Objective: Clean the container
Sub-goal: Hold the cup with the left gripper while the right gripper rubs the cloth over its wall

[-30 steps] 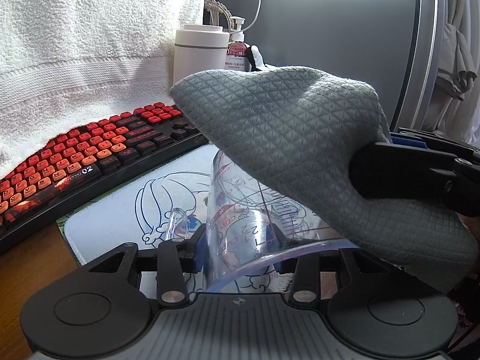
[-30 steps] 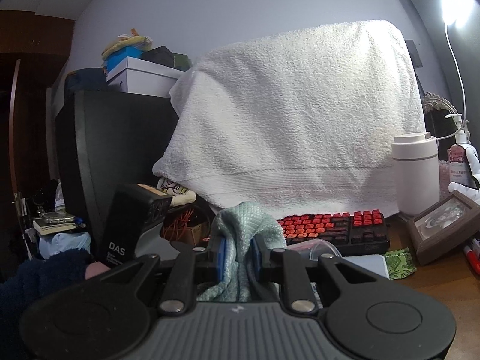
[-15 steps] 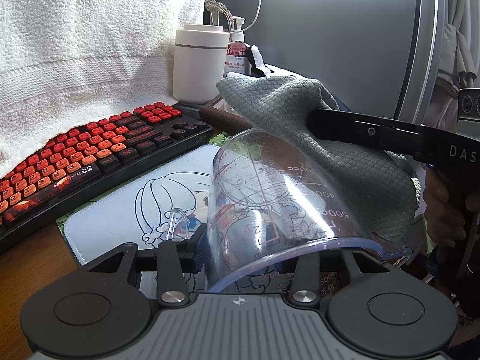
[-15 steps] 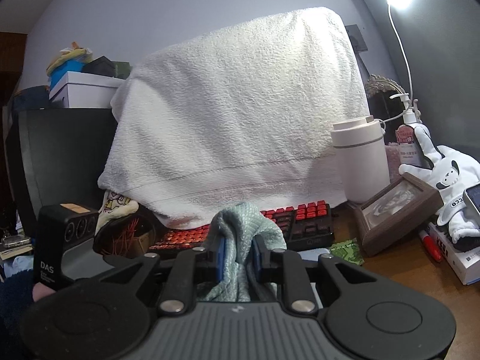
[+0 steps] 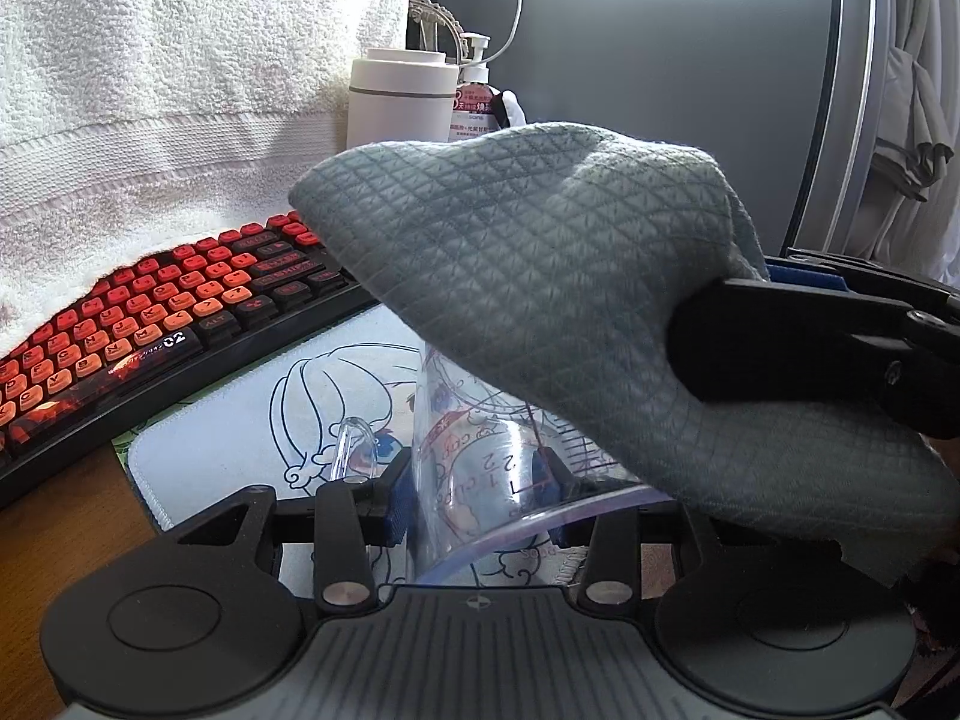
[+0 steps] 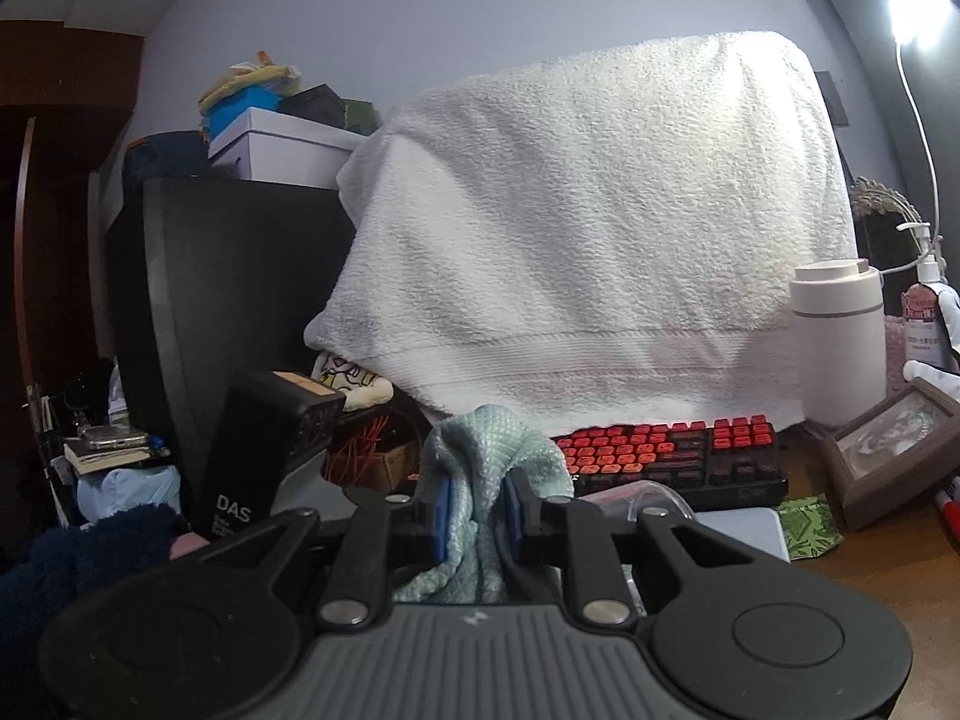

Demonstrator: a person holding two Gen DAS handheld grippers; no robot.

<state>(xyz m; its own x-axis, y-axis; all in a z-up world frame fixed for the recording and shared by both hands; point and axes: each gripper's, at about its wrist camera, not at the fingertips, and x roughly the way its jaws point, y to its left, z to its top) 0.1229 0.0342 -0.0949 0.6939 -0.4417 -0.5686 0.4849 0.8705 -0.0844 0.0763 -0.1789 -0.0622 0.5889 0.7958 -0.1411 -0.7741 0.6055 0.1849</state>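
A clear plastic measuring cup [image 5: 474,450] with printed scale marks lies on its side between the pads of my left gripper [image 5: 480,483], which is shut on it. The cup's clear handle [image 5: 354,444] sticks out to the left. A grey-green waffle-weave cloth [image 5: 540,276] is draped over the top of the cup and hides most of it. My right gripper [image 5: 738,306] comes in from the right, shut on the cloth. In the right wrist view the cloth [image 6: 480,462] bunches between that gripper's [image 6: 477,510] blue pads, with the cup [image 6: 636,495] just behind it.
A red-and-black keyboard [image 5: 138,324] sits at the left behind a printed desk mat [image 5: 252,420]. A white towel [image 5: 150,90] hangs behind, with a white canister [image 5: 399,96] and a pump bottle [image 5: 474,102] at the back. A framed picture [image 6: 888,450] stands on the right.
Half a second ago the cloth was drawn back to the right, baring the cup's top. The right gripper has since swept it back over the cup. The left gripper kept still.
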